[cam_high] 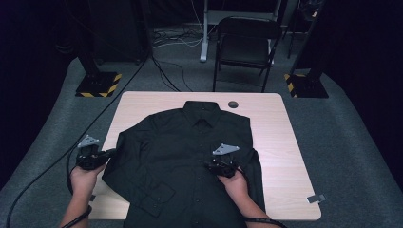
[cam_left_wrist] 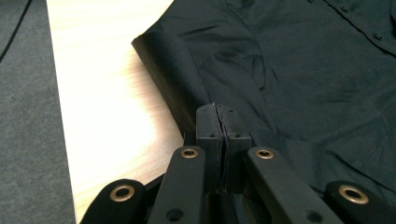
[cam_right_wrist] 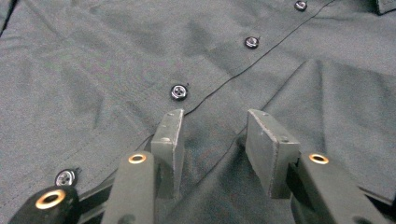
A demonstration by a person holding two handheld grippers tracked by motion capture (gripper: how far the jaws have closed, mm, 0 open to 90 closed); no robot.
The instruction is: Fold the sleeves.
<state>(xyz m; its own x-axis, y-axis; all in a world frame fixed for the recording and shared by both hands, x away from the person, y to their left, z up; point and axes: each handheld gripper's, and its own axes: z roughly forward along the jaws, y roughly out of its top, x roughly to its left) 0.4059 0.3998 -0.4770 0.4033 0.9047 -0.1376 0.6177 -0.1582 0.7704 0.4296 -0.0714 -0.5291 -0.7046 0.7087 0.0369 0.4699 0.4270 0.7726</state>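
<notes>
Left gripper [cam_left_wrist: 219, 122]: clamped on shirt [cam_high: 190, 156] sleeve fold, seen close.
Right gripper [cam_right_wrist: 215, 140]: narrowly parted, pressing shirt front.
Tabletop [cam_high: 280, 142]: bare at 3 o'clock.

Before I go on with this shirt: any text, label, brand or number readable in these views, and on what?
No readable text in these views.
The black shirt shows plain fabric and plain buttons, with no legible label.
The yellow-and-black hazard stripes on the stand bases are a marking, not words.
The small grey tag at the table edge is too small to read.
</notes>
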